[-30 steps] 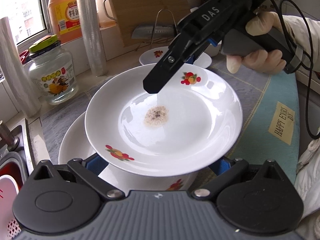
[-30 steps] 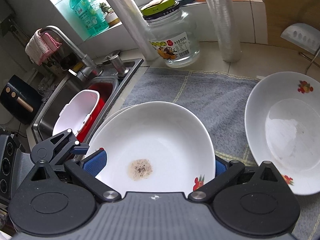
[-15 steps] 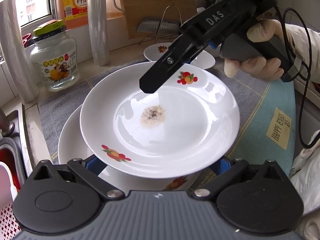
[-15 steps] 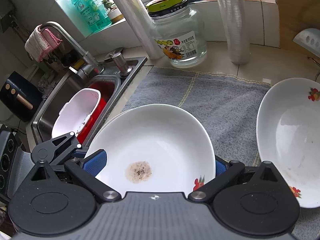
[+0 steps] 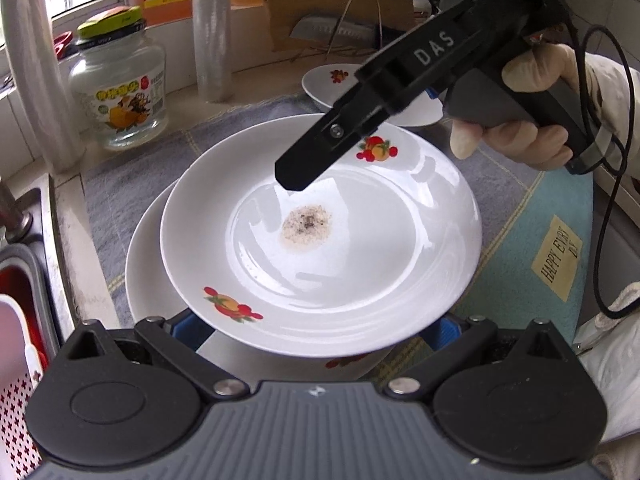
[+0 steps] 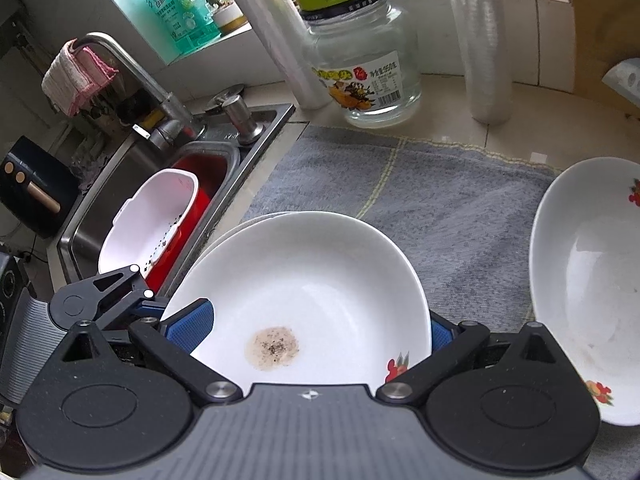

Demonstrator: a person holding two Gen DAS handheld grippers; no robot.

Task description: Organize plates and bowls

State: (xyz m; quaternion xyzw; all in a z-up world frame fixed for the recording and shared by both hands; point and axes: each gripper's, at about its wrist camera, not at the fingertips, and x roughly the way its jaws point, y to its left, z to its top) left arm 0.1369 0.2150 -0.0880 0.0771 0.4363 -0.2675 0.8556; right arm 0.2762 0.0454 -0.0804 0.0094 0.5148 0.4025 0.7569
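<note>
Reaching over the soiled plate, right tool angled downward.

The right gripper is being seen as a black body lettered "DAS", with a silver screw and a trailing black cable. A pale sleeve is being worn. Blue pads are being shown on the jaws.

Left claw and right claw, each with blue-padded fingers spread wide apart; the right claw, seen from the left wrist, angles downward, its handle gripped by a gloved hand with a pale sleeve
</note>
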